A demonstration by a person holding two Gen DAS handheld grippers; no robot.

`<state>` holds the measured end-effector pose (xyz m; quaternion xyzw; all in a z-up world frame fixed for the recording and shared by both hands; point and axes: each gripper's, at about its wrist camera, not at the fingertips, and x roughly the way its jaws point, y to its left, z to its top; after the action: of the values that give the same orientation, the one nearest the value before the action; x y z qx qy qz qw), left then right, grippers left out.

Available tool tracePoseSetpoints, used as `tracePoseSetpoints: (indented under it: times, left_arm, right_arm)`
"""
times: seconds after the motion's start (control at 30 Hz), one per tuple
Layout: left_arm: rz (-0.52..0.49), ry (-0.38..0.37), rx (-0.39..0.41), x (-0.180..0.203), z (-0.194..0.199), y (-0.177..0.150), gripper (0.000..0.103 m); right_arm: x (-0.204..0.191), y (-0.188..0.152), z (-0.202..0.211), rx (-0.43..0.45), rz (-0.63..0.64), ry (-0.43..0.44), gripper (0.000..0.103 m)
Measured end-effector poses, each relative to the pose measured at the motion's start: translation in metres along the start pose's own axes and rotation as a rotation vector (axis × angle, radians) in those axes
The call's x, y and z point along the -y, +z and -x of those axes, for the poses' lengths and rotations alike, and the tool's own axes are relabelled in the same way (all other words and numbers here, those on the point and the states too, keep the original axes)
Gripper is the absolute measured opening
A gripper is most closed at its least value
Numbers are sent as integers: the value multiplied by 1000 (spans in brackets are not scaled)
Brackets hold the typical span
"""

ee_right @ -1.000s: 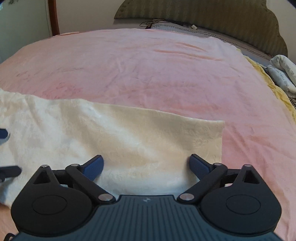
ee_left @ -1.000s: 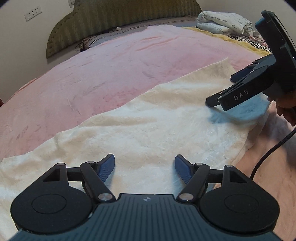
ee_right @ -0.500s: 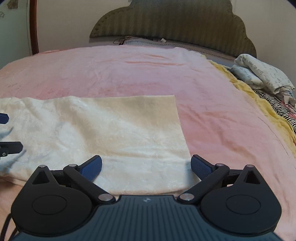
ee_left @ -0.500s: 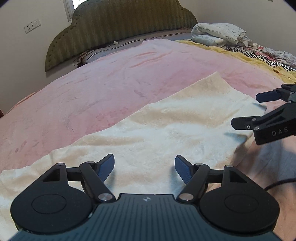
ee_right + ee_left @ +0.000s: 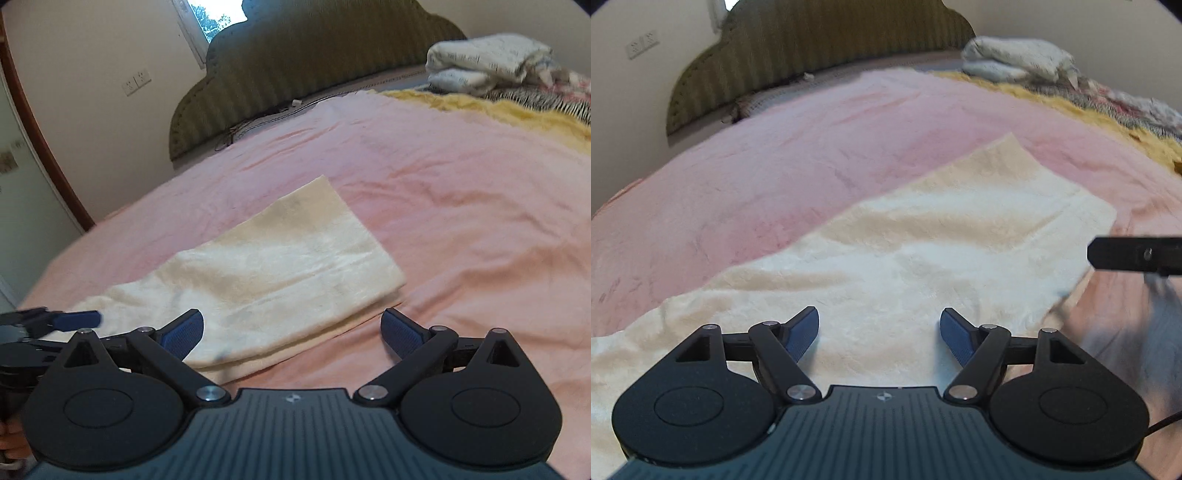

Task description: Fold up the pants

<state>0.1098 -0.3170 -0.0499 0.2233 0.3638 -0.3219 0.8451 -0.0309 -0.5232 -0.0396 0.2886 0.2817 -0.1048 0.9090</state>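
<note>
Cream fleece pants (image 5: pixel 923 251) lie flat on the pink blanket (image 5: pixel 757 177), stretching from near left to far right; in the right wrist view the pants (image 5: pixel 280 269) show as a long folded strip. My left gripper (image 5: pixel 879 332) hovers open over the pants' middle, nothing between its blue pads. My right gripper (image 5: pixel 291 332) is open above the near edge of the pants, near their right end. A finger of the right gripper (image 5: pixel 1137 254) shows at the right edge of the left wrist view. Part of the left gripper (image 5: pixel 55 321) shows at the left of the right wrist view.
A green padded headboard (image 5: pixel 314 55) stands at the back with cables (image 5: pixel 258 125) at its foot. Folded white bedding (image 5: pixel 487 62) and yellow (image 5: pixel 498 107) and zebra-print covers (image 5: pixel 546 99) lie at the far right. A wall socket (image 5: pixel 136 81) and a door frame (image 5: pixel 40 147) are on the left.
My right gripper has swung to the right and rolled, so the pants now run diagonally in its view. In the left wrist view it slid toward the right edge. Both grippers stayed open.
</note>
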Motion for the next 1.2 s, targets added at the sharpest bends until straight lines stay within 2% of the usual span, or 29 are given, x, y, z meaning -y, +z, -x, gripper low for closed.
tracePoseSetpoints:
  times: [0.1,0.17,0.27,0.33,0.6,0.8,0.93,1.03,1.1,1.2]
  left_arm:
    - [6,-20,31,-1,9,-9,74]
    - [26,-48,38,-6,15,-10,73]
    - [90,-32,49,-18,15,-6,75]
    - [122,-28,26,-26,11,-4,75]
    - [174,12,-1,-33,10,-5,75]
    - [161,40,-7,-31,8,-5,77]
    - [167,45,-12,-32,6,-6,82]
    - [172,56,-16,-33,3,-9,88]
    - [178,62,-17,-34,0,-11,91]
    - [185,69,-11,-34,-2,-13,96]
  right_arm:
    - [4,-3,-8,-36,-84,51,103]
    - [6,-9,-8,-26,-114,67,103]
    - [11,-10,-9,-9,-202,139,103]
    - [14,-11,-17,0,-234,181,103]
    - [23,-5,-24,135,-319,162,103]
    - [19,11,-42,146,-334,145,103]
    - [16,17,-54,135,-320,79,91]
    - [14,15,-55,111,-291,92,81]
    - [14,14,-57,87,-283,93,66]
    - [24,13,-58,84,-330,103,55]
